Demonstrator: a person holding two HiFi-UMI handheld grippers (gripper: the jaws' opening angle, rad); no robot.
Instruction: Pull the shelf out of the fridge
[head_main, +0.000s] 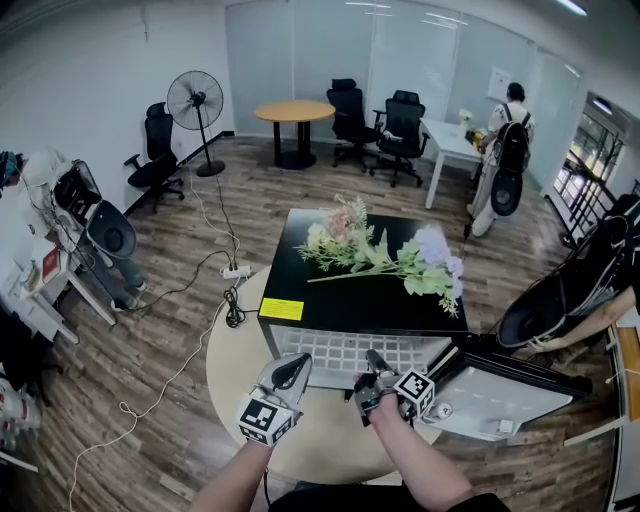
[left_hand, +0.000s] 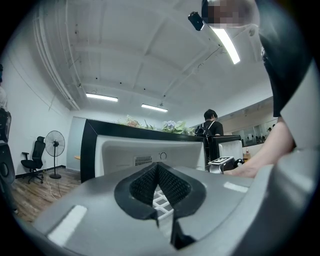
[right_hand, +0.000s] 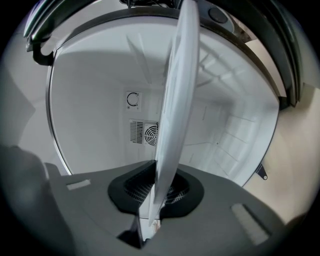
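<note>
Bright, even light comes from ceiling strips (left_hand: 227, 44) above the fridge (head_main: 360, 285), leaving only faint shadows on the floor (head_main: 150, 330) around it. All three views bow strongly and go black at the corners. Inside the fridge the walls glow white, and the shelf (right_hand: 175, 100) edge nearest the lens is blurred.

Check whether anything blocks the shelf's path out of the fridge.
Nothing visible does. The shelf sticks partly out of the fridge, the right gripper shut on its front edge. The door hangs open to the right, clear of it; the left gripper sits at its front left corner.
</note>
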